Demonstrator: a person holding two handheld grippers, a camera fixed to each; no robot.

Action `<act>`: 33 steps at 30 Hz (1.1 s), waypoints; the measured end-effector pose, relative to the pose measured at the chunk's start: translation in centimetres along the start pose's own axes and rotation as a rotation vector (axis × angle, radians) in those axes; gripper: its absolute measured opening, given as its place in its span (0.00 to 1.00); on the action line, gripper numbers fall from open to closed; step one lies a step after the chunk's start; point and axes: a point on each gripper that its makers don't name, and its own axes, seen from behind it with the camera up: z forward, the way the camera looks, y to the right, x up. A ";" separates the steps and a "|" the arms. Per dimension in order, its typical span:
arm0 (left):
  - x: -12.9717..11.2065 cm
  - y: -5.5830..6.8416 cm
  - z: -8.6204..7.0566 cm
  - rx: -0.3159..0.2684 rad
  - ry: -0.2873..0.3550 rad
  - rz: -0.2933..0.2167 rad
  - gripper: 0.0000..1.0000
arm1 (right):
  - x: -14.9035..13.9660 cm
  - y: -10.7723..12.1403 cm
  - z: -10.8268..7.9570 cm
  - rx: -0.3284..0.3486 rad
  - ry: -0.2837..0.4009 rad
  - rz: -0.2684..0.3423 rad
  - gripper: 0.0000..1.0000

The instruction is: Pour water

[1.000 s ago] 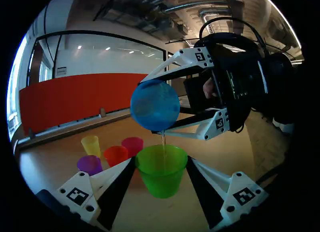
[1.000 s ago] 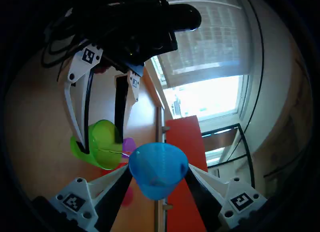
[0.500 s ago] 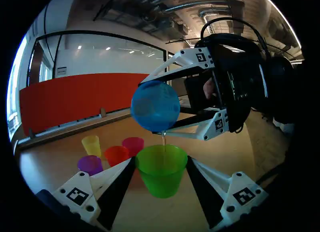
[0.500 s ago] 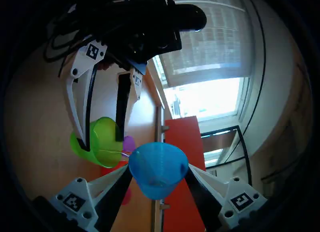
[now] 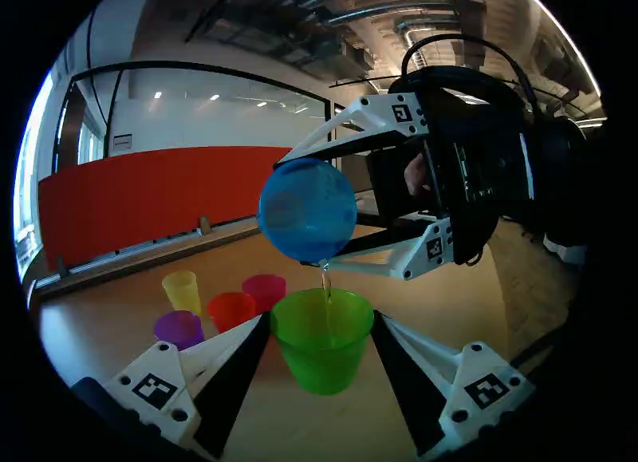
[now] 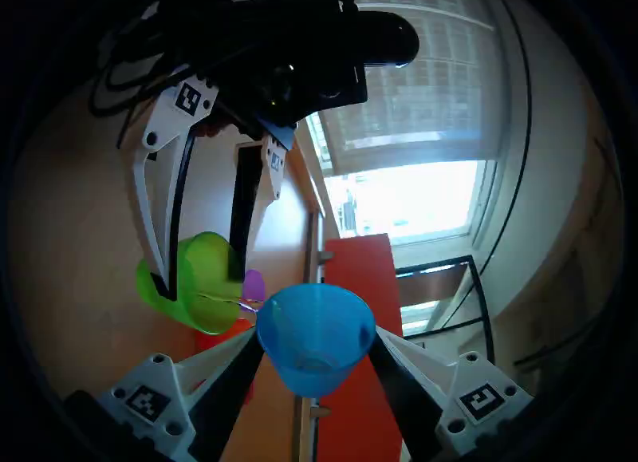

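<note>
Translucent blue plastic cup (image 5: 307, 211) tipped over translucent green plastic cup (image 6: 203, 286), thin water trickle (image 5: 325, 280) falling between them.
Right gripper (image 6: 317, 346) pinches the blue cup by both fingers, mouth tilted down just above the green rim. Left gripper (image 5: 320, 334) clamps the green cup upright. Small yellow plastic cup (image 5: 182, 290), red one (image 5: 231, 309), pink one (image 5: 265, 289) and purple one (image 5: 179, 328) cluster on the wooden table (image 5: 104, 318) behind.

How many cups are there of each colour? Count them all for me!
blue cup: 1
green cup: 1
yellow cup: 1
red cup: 1
pink cup: 1
purple cup: 1
Total: 6 cups
</note>
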 end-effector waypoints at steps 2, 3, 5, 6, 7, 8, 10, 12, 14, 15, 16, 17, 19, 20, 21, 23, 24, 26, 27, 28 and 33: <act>0.0 0.0 0.0 0.001 -0.001 0.001 0.90 | 0.0 0.0 0.0 0.000 0.000 -0.004 0.90; -0.1 0.0 0.1 0.001 -0.002 0.001 0.90 | 0.0 0.0 0.0 0.000 0.000 -0.006 0.90; -0.1 -0.1 0.1 0.002 -0.003 0.001 0.90 | 0.0 0.0 0.0 -0.001 0.000 -0.012 0.90; -0.2 -0.1 0.1 0.003 -0.004 0.002 0.90 | 0.0 0.0 0.0 -0.002 0.000 -0.015 0.90; -0.2 -0.1 0.0 0.004 -0.004 0.001 0.90 | 0.0 0.0 0.0 -0.003 0.000 -0.018 0.90; -0.2 -0.2 0.0 0.004 -0.003 0.001 0.90 | 0.1 0.0 0.0 -0.004 0.000 -0.021 0.90; -0.2 -0.2 0.0 0.005 -0.004 0.000 0.90 | 0.1 0.0 0.0 -0.005 -0.001 -0.029 0.90; -0.2 -0.3 0.0 0.005 -0.005 0.000 0.90 | 0.2 0.0 0.0 -0.004 -0.001 -0.037 0.90; -0.2 -0.3 0.0 0.006 -0.005 0.001 0.90 | 0.2 -0.1 0.0 -0.003 -0.001 -0.043 0.90; -0.2 -0.3 0.0 0.006 -0.005 0.001 0.90 | 0.3 -0.1 0.0 -0.002 -0.001 -0.046 0.90; -0.2 -0.3 0.0 0.006 -0.005 0.001 0.90 | 0.3 -0.2 0.0 -0.002 -0.001 -0.048 0.90; -0.2 -0.3 0.0 0.006 -0.005 0.001 0.90 | 0.3 -0.2 0.1 -0.001 -0.001 -0.049 0.90; -0.2 -0.3 -0.1 0.006 -0.005 0.002 0.90 | 0.3 -0.3 0.1 -0.001 0.000 -0.053 0.90; -0.2 -0.3 -0.1 0.006 -0.005 0.002 0.90 | 0.3 -0.3 0.1 -0.002 0.000 -0.054 0.90; -0.2 -0.3 -0.1 0.007 -0.005 0.003 0.90 | 0.3 -0.3 0.2 -0.002 0.000 -0.055 0.90; -0.2 -0.3 -0.1 0.007 -0.005 0.002 0.90 | 0.4 -0.3 0.2 -0.005 0.000 -0.060 0.90; -0.3 -0.3 -0.1 0.007 -0.006 0.002 0.90 | 0.4 -0.2 0.2 -0.007 0.000 -0.062 0.90; -0.3 -0.4 -0.1 0.008 -0.006 0.002 0.90 | 0.5 -0.2 0.3 -0.009 0.001 -0.065 0.90; -0.3 -0.4 -0.1 0.009 -0.006 0.002 0.90 | 0.5 -0.2 0.3 -0.010 0.001 -0.066 0.90; -0.3 -0.4 -0.1 0.009 -0.006 0.002 0.90 | 0.6 -0.2 0.3 -0.012 0.002 -0.068 0.90; -0.4 -0.5 -0.1 0.010 -0.006 0.002 0.90 | 0.7 0.0 0.2 -0.022 0.001 -0.080 0.90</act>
